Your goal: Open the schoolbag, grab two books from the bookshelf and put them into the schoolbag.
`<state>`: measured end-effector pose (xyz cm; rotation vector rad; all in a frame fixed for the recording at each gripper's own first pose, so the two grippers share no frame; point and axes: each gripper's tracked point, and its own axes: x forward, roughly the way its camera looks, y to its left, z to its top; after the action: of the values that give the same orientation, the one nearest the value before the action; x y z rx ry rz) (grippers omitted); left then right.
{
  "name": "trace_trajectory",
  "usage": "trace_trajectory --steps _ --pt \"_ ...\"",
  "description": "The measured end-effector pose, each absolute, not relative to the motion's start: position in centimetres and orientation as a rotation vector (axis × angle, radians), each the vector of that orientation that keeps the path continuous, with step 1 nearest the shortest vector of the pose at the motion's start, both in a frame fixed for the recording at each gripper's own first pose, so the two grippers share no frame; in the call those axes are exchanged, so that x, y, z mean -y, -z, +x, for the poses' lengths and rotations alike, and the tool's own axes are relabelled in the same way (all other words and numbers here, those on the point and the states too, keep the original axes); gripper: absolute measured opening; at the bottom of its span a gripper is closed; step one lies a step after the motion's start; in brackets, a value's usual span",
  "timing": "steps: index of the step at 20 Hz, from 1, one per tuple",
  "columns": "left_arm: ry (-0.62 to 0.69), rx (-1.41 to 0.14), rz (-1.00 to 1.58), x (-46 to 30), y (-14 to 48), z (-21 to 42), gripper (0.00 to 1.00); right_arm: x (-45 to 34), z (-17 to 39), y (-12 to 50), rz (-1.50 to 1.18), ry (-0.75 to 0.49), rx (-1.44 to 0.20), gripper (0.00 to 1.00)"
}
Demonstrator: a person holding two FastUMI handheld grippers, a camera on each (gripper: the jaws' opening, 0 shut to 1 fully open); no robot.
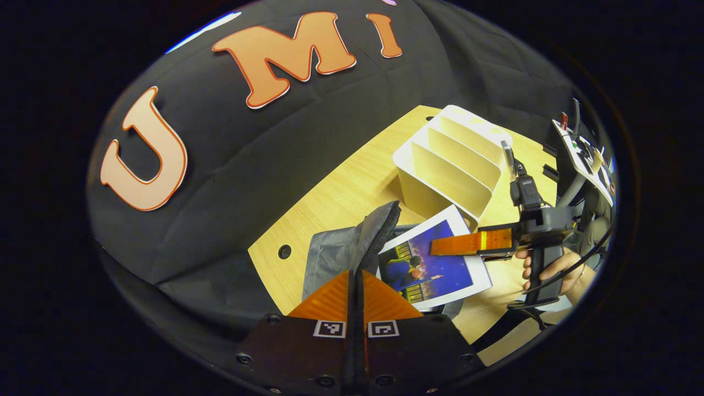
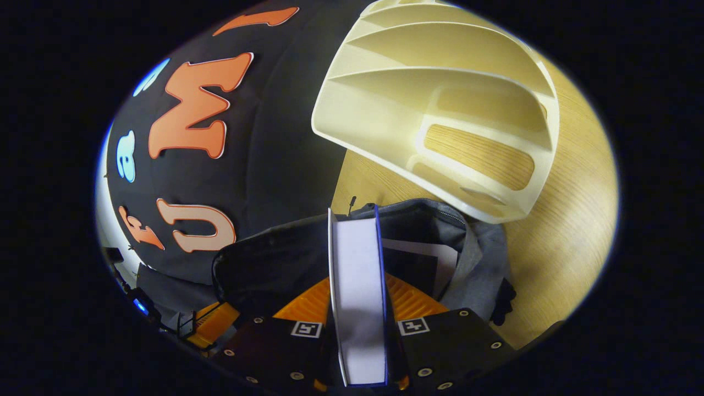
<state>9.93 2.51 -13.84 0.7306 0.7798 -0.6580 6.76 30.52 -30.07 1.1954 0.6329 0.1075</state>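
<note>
The grey schoolbag (image 1: 330, 253) lies on the wooden table with its dark flap (image 1: 379, 225) lifted. My left gripper (image 1: 356, 272) is shut on that flap and holds it up. A book with a blue cover (image 1: 434, 264) hangs over the bag's mouth, with my right gripper (image 1: 462, 245) shut on it. In the right gripper view this book (image 2: 357, 286) stands edge-on between the right gripper (image 2: 357, 280) fingers, above the open bag (image 2: 473, 258). A white sheet or book (image 2: 434, 258) lies inside the bag. The white bookshelf (image 1: 451, 165) stands behind the bag, its slots bare.
A person's hand (image 1: 550, 269) holds the right gripper's handle. The table (image 1: 341, 192) has a round cable hole (image 1: 284, 251) near its left edge. A stand with equipment (image 1: 583, 154) rises at the far right. The bookshelf (image 2: 440, 110) looms close above the bag.
</note>
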Motion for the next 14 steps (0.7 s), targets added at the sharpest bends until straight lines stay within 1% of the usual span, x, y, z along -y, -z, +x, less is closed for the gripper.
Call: trace_trajectory --steps 5,6,7,9,10,11,13,14 --pt "0.721 -0.745 0.763 -1.2 13.3 9.2 0.0 -32.5 8.8 31.0 1.221 -0.069 -0.579 0.35" --pt "0.725 -0.736 0.774 -1.1 13.1 9.3 0.0 -32.9 9.6 31.2 1.227 -0.057 -0.573 0.26" --pt "0.723 -0.727 0.782 -1.2 12.8 9.5 0.0 -33.1 10.2 31.7 1.221 -0.032 -0.583 0.36" --pt "0.718 -0.73 0.774 -1.3 12.6 9.8 0.0 -33.3 10.8 32.1 1.199 0.017 -0.603 0.38" --pt "0.714 -0.736 0.761 -1.3 12.6 9.9 0.0 -33.6 10.8 32.2 1.182 0.027 -0.619 0.42" --pt "0.708 -0.738 0.757 -1.6 12.6 10.1 0.01 -33.7 10.5 32.7 1.151 0.042 -0.649 0.43" --pt "0.7 -0.74 0.763 -2.0 12.6 10.2 0.0 -33.7 9.9 33.9 1.088 0.09 -0.719 0.53" --pt "0.7 -0.747 0.756 -2.1 12.9 10.3 0.0 -33.6 9.7 33.8 1.087 0.095 -0.739 0.65"
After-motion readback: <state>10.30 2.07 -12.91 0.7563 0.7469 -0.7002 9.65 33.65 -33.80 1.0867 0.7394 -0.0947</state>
